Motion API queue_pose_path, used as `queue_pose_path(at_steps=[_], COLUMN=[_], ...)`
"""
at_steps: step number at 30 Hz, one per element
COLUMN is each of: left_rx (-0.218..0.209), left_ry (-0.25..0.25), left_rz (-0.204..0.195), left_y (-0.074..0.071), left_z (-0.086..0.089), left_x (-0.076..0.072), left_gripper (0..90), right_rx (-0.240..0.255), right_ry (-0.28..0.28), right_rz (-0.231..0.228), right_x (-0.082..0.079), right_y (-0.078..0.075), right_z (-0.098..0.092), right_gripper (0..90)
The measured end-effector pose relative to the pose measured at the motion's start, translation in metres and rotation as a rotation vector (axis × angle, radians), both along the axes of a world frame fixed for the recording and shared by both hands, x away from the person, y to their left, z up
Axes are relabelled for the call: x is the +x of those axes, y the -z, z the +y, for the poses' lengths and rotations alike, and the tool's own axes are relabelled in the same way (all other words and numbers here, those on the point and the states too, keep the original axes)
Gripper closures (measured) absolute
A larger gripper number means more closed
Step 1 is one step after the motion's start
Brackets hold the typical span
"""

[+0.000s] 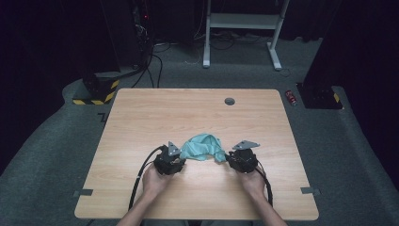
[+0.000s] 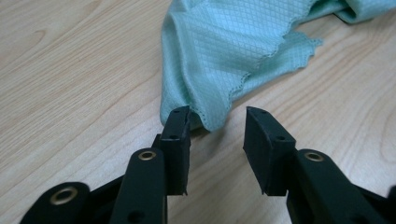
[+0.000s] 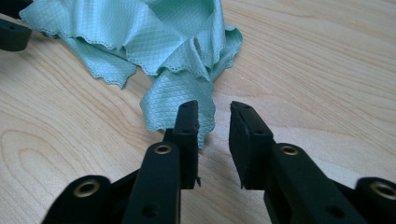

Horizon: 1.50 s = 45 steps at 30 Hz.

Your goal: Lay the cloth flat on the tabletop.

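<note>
cloth (image 1: pixel 203 147) crumpled between both grippers | left gripper (image 2: pixel 217 122) spread, corner at its tips | right gripper (image 3: pixel 214 117) spread, corner beside one jaw, unheld

text: none legible | signs: perhaps hazard stripes (image 1: pixel 96 94) | labels: none

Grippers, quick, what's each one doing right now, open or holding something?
Left gripper: open, a corner of the green cloth between its jaws, not clamped.
Right gripper: open, cloth edge at one jaw, not clamped.
</note>
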<state>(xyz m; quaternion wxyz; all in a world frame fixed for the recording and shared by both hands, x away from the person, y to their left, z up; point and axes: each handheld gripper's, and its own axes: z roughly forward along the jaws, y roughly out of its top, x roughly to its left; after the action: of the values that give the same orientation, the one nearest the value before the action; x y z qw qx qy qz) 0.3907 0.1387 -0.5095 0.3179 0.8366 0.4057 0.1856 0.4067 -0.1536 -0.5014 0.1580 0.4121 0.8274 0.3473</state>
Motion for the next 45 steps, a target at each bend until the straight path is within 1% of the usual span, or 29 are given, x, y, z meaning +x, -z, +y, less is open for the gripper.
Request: queue_pose_path(at_steps=[1, 2, 3, 5, 7, 9, 10, 11, 12, 16, 18, 19, 20, 23, 26, 28, 30, 31, 32, 34, 35, 36, 37, 39, 40, 41, 42, 45], left_rx=[-0.006, -0.011, -0.020, -0.037, -0.055, -0.055, -0.055, -0.063, -0.068, -0.099, -0.105, -0.104, -0.094, -0.091, -0.086, -0.079, -0.084, -0.095, -0.092, -0.078, -0.072, -0.067, -0.077, -0.086, -0.091, -0.095, -0.091, -0.102], left_ry=[-0.003, -0.005, -0.008, -0.017, -0.024, -0.019, -0.013, -0.008, 0.000, 0.033, 0.058, 0.071, 0.084, 0.111, 0.133, 0.145, 0.158, 0.163, 0.171, 0.185, 0.190, 0.195, 0.187, 0.182, 0.174, 0.167, 0.161, 0.111], left_rz=[0.002, 0.001, 0.009, 0.015, 0.026, 0.034, 0.037, 0.035, 0.030, 0.016, 0.018, 0.022, 0.024, 0.054, 0.091, 0.112, 0.140, 0.159, 0.172, 0.191, 0.196, 0.194, 0.195, 0.195, 0.193, 0.191, 0.188, 0.165], left_y=[0.000, -0.001, -0.001, -0.003, -0.004, -0.005, -0.006, -0.008, -0.011, -0.024, -0.029, -0.031, -0.033, -0.035, -0.030, -0.025, -0.020, -0.017, -0.016, -0.012, -0.011, -0.010, -0.010, -0.011, -0.012, -0.012, -0.014, -0.017], left_z=[-0.001, -0.001, -0.002, -0.001, 0.002, 0.004, 0.004, 0.005, 0.006, 0.012, 0.015, 0.016, 0.017, 0.019, 0.021, 0.021, 0.021, 0.020, 0.020, 0.020, 0.020, 0.021, 0.021, 0.025, 0.026, 0.028, 0.031, 0.039], left_x=[0.002, 0.003, 0.005, 0.008, 0.009, 0.007, 0.006, 0.004, 0.002, -0.009, -0.017, -0.021, -0.025, -0.034, -0.041, -0.044, -0.047, -0.049, -0.051, -0.054, -0.055, -0.056, -0.058, -0.058, -0.059, -0.059, -0.058, -0.054], left_gripper=[63.4, 66.1, 68.2, 76.3, 85.7, 88.6, 88.8, 89.0, 89.0, 89.1, 89.1, 89.1, 89.1, 89.0, 88.9, 89.0, 89.0, 89.0, 89.0, 88.9, 88.7, 88.2, 87.3, 85.0, 85.0, 84.7, 84.1, 78.6], right_rx=[0.010, 0.022, 0.029, 0.036, 0.031, 0.031, 0.041, 0.042, 0.040, 0.040, 0.037, 0.033, 0.029, 0.012, -0.012, -0.026, -0.068, -0.086, -0.109, -0.118, -0.115, -0.104, -0.089, -0.030, -0.006, 0.007, 0.016, 0.011], right_ry=[0.000, 0.002, 0.008, 0.007, -0.012, -0.023, -0.032, -0.038, -0.047, -0.082, -0.110, -0.120, -0.136, -0.187, -0.237, -0.263, -0.288, -0.293, -0.304, -0.317, -0.315, -0.312, -0.302, -0.266, -0.246, -0.228, -0.215, -0.179], right_rz=[0.005, 0.020, 0.028, 0.050, 0.063, 0.069, 0.077, 0.073, 0.065, 0.020, -0.015, -0.025, -0.037, -0.061, -0.061, -0.043, -0.036, -0.024, -0.008, 0.011, 0.023, 0.022, 0.017, 0.010, -0.002, -0.012, -0.020, -0.025], right_x=[0.001, 0.002, 0.002, 0.005, 0.007, 0.007, 0.007, 0.007, 0.007, -0.003, -0.011, -0.015, -0.019, -0.033, -0.045, -0.051, -0.057, -0.061, -0.063, -0.064, -0.065, -0.065, -0.064, -0.061, -0.060, -0.059, -0.056, -0.048], right_y=[0.001, 0.002, 0.003, 0.005, 0.008, 0.008, 0.008, 0.008, 0.007, -0.003, -0.010, -0.013, -0.016, -0.023, -0.022, -0.018, -0.013, -0.010, -0.006, 0.000, 0.001, 0.002, 0.001, -0.004, -0.007, -0.011, -0.014, -0.018], right_z=[0.000, 0.001, 0.001, 0.003, 0.005, 0.007, 0.007, 0.006, 0.006, 0.003, 0.001, 0.001, 0.000, 0.002, 0.004, 0.006, 0.007, 0.007, 0.006, 0.003, 0.001, -0.002, -0.005, -0.012, -0.015, -0.016, -0.017, -0.012], right_gripper=[70.1, 68.9, 68.5, 68.6, 71.6, 78.2, 83.0, 87.7, 89.7, 90.0, 90.0, 90.0, 90.0, 90.0, 90.0, 90.0, 90.0, 90.0, 90.0, 89.6, 87.4, 84.3, 82.1, 76.3, 76.4, 76.4, 76.6, 76.7])
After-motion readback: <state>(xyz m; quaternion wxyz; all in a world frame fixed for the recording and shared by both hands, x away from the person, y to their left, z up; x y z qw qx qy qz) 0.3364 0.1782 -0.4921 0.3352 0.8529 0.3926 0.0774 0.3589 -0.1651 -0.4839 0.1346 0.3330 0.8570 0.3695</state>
